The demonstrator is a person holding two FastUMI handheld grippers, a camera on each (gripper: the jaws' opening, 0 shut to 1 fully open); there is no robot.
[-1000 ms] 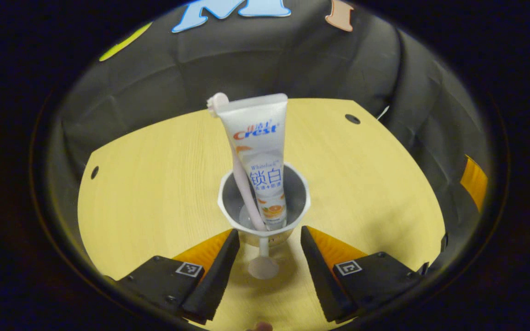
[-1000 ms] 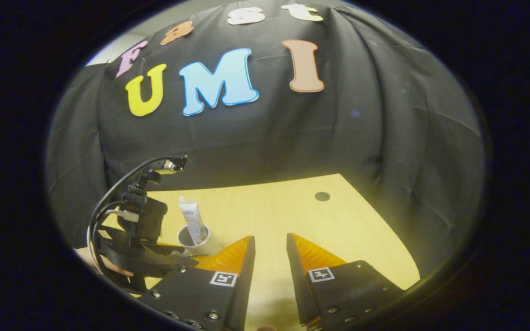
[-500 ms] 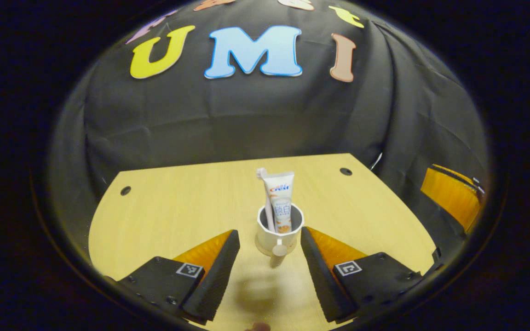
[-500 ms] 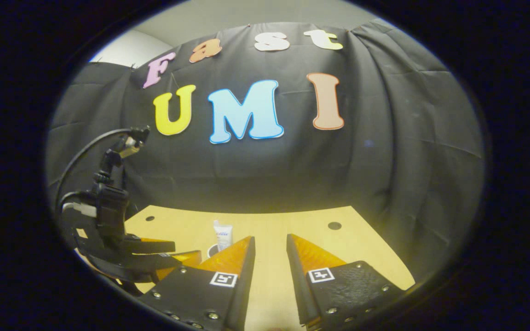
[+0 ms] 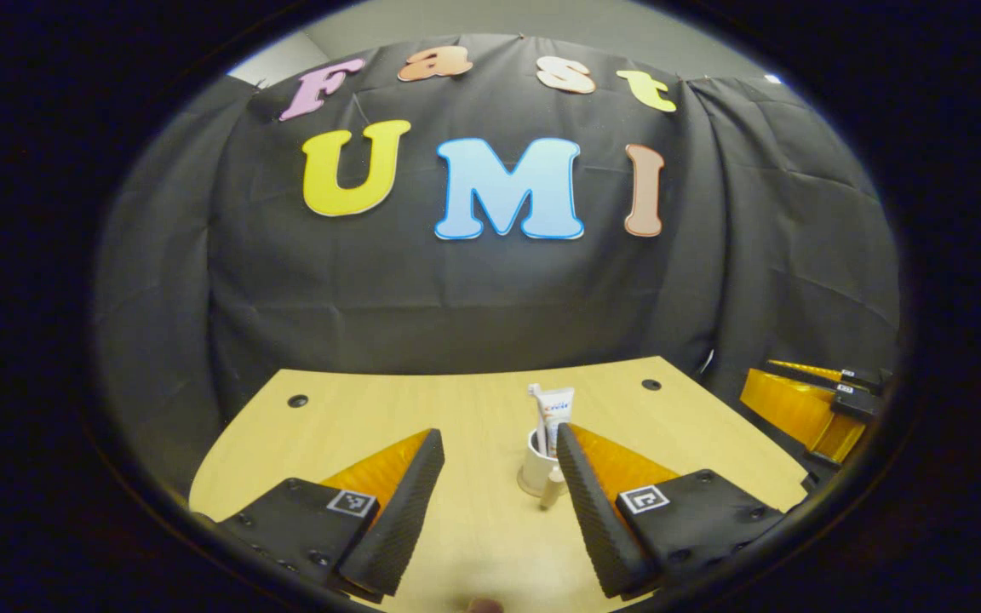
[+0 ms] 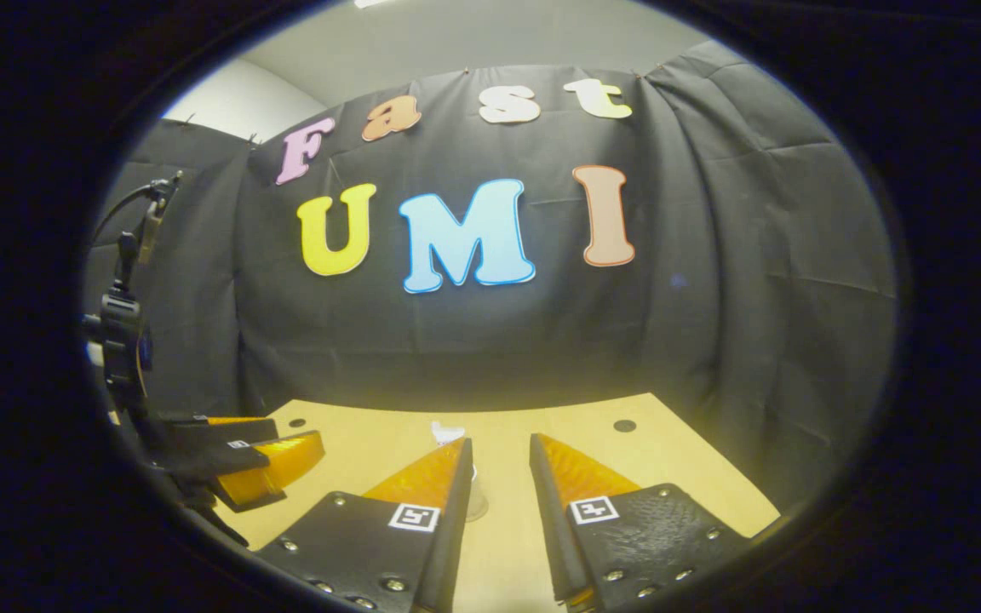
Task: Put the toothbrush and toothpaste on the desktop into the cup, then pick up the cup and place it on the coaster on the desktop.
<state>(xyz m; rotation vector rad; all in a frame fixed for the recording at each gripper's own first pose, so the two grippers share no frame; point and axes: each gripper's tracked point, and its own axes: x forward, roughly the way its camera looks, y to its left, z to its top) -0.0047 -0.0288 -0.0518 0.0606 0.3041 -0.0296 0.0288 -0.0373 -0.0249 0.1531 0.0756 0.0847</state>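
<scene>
**A:** What has just changed here?

**B:** Both grippers have pulled back and up from the cup. A second ago the left gripper [image 5: 495,502] sat right over the white cup [image 5: 535,464], its fingers on either side of the base. Now, in the left gripper view, the cup looks small and stands farther out on the wooden desktop [image 5: 354,426].

**A:** And what is in the cup?

**B:** The toothpaste tube [image 5: 557,410] stands upright in it, with the toothbrush [image 5: 536,409] beside the tube, its bristled head at the top. A round foot shows under the cup, most likely the coaster, though it is too small to be sure.

**A:** So what does that mean for the task?

**B:** I judge it finished, or nearly: both items are in the cup, the cup is set down, and the hands are retreating.

**A:** Is either gripper holding anything?

**B:** No. The left gripper's fingers are spread wide and empty; the cup stands beyond them, just beside the right-hand finger in that view, not between them. In the right gripper view, the right gripper [image 6: 499,502] has a narrower gap, also empty, and only the tube's top peeks over its left finger.
</scene>
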